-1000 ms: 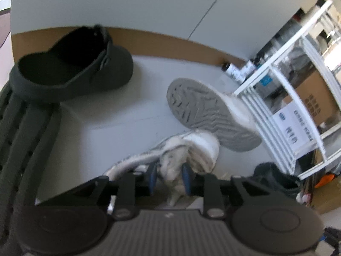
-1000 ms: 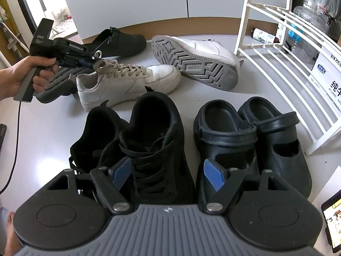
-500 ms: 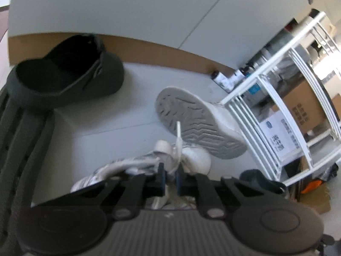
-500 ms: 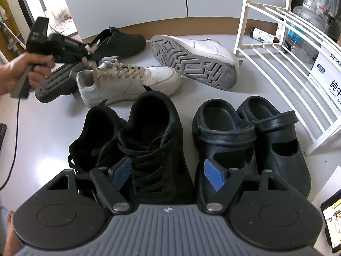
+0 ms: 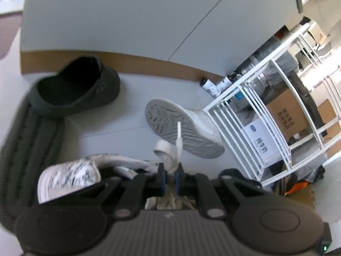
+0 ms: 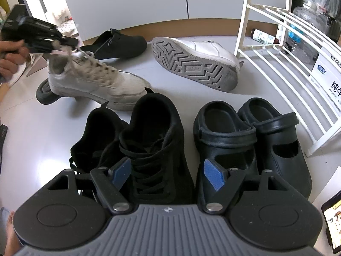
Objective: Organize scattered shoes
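Note:
My left gripper (image 5: 169,177) is shut on the laces (image 5: 178,147) of a worn white sneaker (image 6: 96,83). The sneaker hangs tilted, heel end raised off the floor and toe low near the black shoes. In the right wrist view a hand (image 6: 10,59) holds that left gripper (image 6: 70,42) at the upper left. The matching white sneaker (image 6: 191,64) lies on its side with its grey sole showing. My right gripper (image 6: 168,172) stands open over a pair of black lace-up sneakers (image 6: 149,138), touching nothing.
A pair of black clogs (image 6: 245,138) stands beside the lace-ups. A dark slip-on (image 6: 121,44) sits near the wall, its mate (image 6: 45,93) sole-up under the lifted sneaker. A white wire rack (image 6: 287,53) borders the right side, a bottle (image 6: 262,37) behind it. A phone (image 6: 332,219) lies bottom right.
The left gripper closed on the white sneaker's laces and rose, lifting the heel end off the floor. The right gripper and the shoes beneath it stayed still.

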The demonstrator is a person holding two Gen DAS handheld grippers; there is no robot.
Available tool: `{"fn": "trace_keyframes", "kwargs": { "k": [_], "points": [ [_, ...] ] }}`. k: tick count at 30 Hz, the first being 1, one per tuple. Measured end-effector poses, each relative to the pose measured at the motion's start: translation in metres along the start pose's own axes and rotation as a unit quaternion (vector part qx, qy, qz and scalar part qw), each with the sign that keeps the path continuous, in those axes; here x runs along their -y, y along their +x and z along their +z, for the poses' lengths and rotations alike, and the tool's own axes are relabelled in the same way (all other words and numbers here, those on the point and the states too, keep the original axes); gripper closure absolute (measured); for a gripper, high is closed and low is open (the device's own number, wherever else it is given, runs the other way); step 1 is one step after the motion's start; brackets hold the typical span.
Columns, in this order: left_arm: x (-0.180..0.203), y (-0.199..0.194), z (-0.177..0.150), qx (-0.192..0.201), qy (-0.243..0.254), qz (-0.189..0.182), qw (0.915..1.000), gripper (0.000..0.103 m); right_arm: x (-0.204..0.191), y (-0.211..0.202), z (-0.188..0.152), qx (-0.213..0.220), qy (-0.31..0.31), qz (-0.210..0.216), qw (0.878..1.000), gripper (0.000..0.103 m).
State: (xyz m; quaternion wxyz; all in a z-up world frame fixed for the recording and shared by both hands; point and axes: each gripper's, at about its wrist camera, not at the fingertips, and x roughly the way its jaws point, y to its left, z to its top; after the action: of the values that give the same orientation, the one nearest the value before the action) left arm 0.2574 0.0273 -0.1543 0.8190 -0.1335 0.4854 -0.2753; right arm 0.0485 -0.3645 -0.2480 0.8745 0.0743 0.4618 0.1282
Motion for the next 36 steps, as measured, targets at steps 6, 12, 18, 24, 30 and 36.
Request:
{"fn": "trace_keyframes", "kwargs": {
  "k": [6,12,18,24,30,36],
  "points": [
    [0.001,-0.065,-0.016,0.023,-0.02,0.015,0.9994,0.095,-0.005,0.0,0.005,-0.003,-0.007,0.019,1.0,0.024],
    [-0.011,-0.124,-0.049,0.045,-0.06,0.037,0.9965,0.095,-0.02,-0.006,0.007,0.01,-0.034,0.045,0.998,0.024],
    [-0.023,-0.147,-0.089,0.035,-0.094,0.048,0.9938,0.095,-0.033,-0.003,0.005,0.002,-0.05,0.056,0.997,0.023],
    [-0.04,-0.152,-0.128,0.029,-0.143,0.058,0.9876,0.095,-0.04,0.0,0.002,-0.006,-0.062,0.06,0.996,0.024],
    [-0.068,-0.154,-0.162,0.052,-0.202,0.064,0.9759,0.095,-0.044,0.002,0.0,-0.013,-0.069,0.061,0.996,0.024],
    [-0.073,-0.129,-0.189,0.073,-0.227,0.038,0.9703,0.095,-0.048,0.002,-0.002,-0.015,-0.079,0.065,0.995,0.024]
  ]
}}
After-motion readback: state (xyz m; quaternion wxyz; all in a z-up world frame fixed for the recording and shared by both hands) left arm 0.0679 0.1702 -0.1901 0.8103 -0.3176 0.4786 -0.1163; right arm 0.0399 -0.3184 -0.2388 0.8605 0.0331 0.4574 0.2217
